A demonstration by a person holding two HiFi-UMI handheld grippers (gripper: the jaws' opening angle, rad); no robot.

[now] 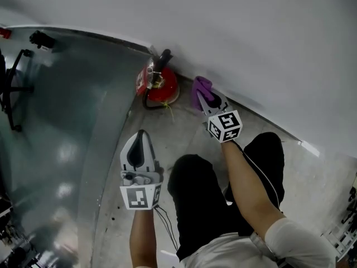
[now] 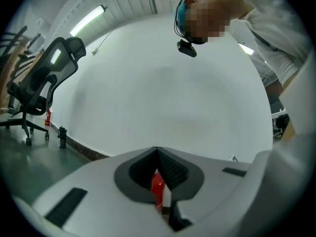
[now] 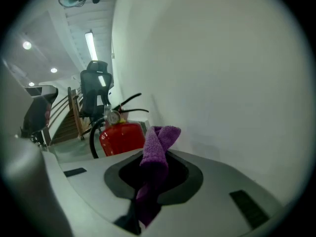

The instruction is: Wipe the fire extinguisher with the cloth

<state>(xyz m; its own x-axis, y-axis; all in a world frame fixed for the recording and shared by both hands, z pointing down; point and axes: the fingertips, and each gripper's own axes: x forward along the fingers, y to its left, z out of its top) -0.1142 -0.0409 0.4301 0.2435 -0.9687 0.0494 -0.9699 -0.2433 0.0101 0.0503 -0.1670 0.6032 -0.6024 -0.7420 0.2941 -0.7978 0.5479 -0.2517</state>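
A red fire extinguisher (image 1: pixel 159 86) with a black handle and hose stands on the floor against the white wall (image 1: pixel 251 43). My right gripper (image 1: pixel 205 97) is just to its right, shut on a folded purple cloth (image 1: pixel 200 89) that sticks out past the jaws. In the right gripper view the cloth (image 3: pixel 157 143) rises from the right gripper (image 3: pixel 155 158), and the extinguisher (image 3: pixel 121 135) is close behind it to the left, apart from the cloth. My left gripper (image 1: pixel 141 134) hangs lower left of the extinguisher, shut and empty. In the left gripper view a sliver of the red extinguisher (image 2: pixel 157 185) shows past the left gripper (image 2: pixel 158 154).
A black office chair (image 1: pixel 13 88) stands at the far left on the glossy grey-green floor (image 1: pixel 72 149). A small black bottle (image 2: pixel 61 137) sits by the wall's base. The person's legs in black trousers (image 1: pixel 201 205) are below the grippers.
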